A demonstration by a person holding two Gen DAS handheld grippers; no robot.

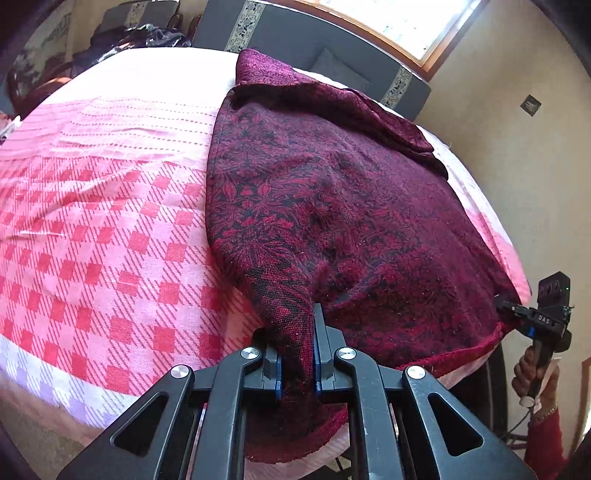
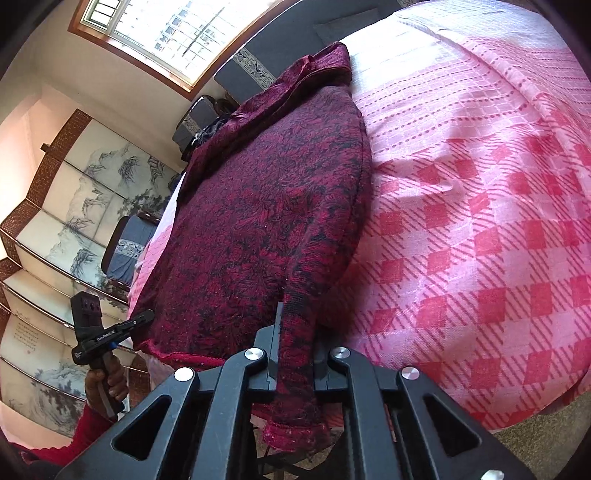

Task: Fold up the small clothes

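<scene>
A dark red and black patterned knit garment lies spread on the bed; it also shows in the right wrist view. My left gripper is shut on a bunched corner of its near hem at the bed's front edge. My right gripper is shut on the other near corner of the hem. In the left wrist view the right gripper shows at the garment's right corner. In the right wrist view the left gripper shows at its left corner. The cloth's far end is folded over.
The bed carries a pink and red checked cover, also in the right wrist view. A dark headboard and window stand behind. A painted folding screen and a blue chair stand beside the bed.
</scene>
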